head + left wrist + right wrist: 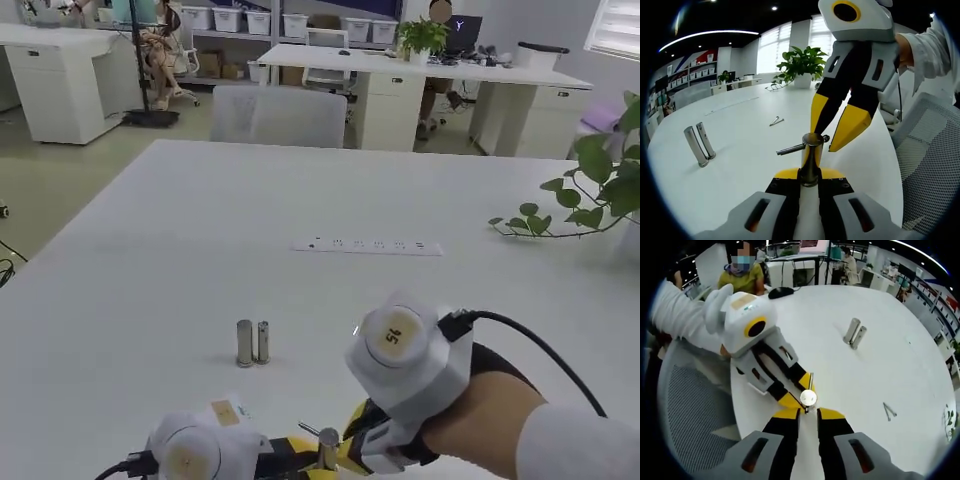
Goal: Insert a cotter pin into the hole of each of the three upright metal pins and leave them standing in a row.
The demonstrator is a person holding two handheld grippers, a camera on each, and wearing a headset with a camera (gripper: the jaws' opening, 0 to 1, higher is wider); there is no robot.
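Note:
My left gripper (811,176) is shut on the lower end of a metal pin (811,159) and holds it upright just above the table's near edge. A cotter pin (792,148) runs through the hole near its top, long end sticking out left. My right gripper (821,150) reaches down from above, its yellow fingers (852,125) a narrow gap apart around the cotter pin's head. From the right gripper view I look down on the pin's top (808,398) just beyond my right gripper (808,413). Two more metal pins (251,343) stand side by side mid-table.
A loose cotter pin (776,120) lies on the white table (200,250) beyond the held pin. A white power strip (367,245) lies farther back, and a leafy plant (590,190) hangs over the right edge. A grey chair (277,115) stands at the far side.

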